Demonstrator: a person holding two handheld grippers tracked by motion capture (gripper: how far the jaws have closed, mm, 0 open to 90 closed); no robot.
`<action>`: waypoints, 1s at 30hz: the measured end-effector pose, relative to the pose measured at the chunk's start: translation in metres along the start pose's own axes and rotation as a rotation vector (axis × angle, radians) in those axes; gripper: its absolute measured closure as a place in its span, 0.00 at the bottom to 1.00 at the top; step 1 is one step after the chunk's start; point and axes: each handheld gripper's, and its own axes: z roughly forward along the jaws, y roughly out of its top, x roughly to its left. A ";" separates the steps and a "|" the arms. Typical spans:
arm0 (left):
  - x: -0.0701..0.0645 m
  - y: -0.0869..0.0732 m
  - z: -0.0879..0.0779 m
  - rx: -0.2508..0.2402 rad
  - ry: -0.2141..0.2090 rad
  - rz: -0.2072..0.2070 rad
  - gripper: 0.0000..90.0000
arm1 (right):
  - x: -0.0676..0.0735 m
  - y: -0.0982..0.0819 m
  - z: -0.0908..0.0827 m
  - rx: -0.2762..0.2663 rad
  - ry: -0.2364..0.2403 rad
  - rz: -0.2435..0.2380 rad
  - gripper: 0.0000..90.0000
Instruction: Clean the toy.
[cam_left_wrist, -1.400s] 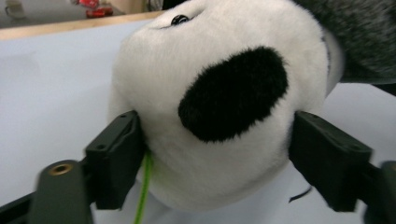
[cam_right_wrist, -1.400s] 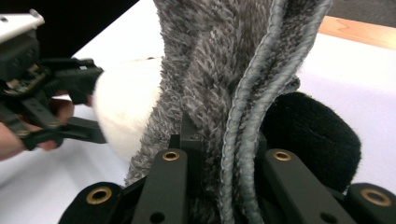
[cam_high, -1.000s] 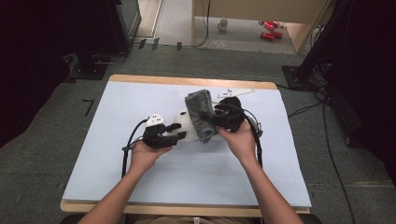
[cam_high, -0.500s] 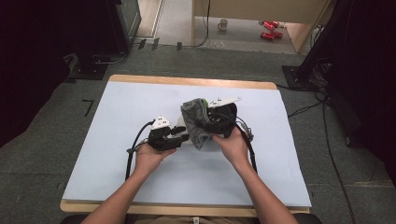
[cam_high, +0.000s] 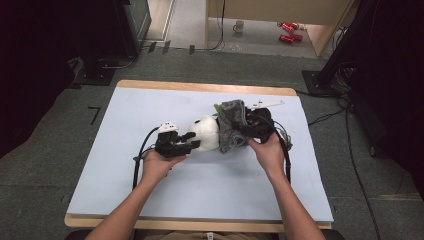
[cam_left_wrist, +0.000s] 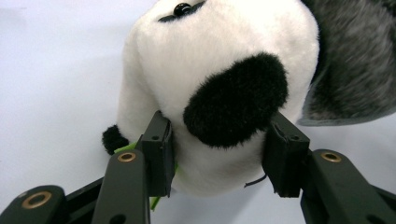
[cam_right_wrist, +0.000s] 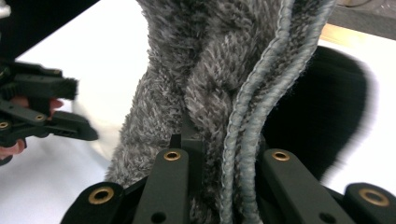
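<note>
Grey fleece cloth (cam_high: 231, 125) half-covers the plush panda (cam_high: 205, 132) mid-worktop (cam_high: 150, 105). Left hand-held gripper (cam_left_wrist: 219, 154) is clamped on the panda, right hand-held gripper (cam_right_wrist: 224, 182) on the cloth; most of the covering remains.

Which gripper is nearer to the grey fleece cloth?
Right. The right gripper is clamped on the grey fleece cloth; the left gripper grips the plush panda beside it, apart from the cloth.

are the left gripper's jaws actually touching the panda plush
Touching. In the left gripper view, both black pads of the left gripper press into the white panda plush, one on each side, denting its fur.
</note>
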 end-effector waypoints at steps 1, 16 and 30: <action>0.000 0.000 0.000 0.003 -0.001 0.003 0.57 | -0.005 -0.001 -0.003 -0.007 -0.004 0.011 0.87; 0.006 0.004 0.001 0.009 -0.012 -0.027 0.57 | -0.047 -0.016 -0.023 -0.032 -0.114 0.096 0.87; 0.007 0.006 0.001 0.012 -0.008 -0.038 0.57 | -0.035 -0.003 -0.065 -0.172 0.041 0.138 0.87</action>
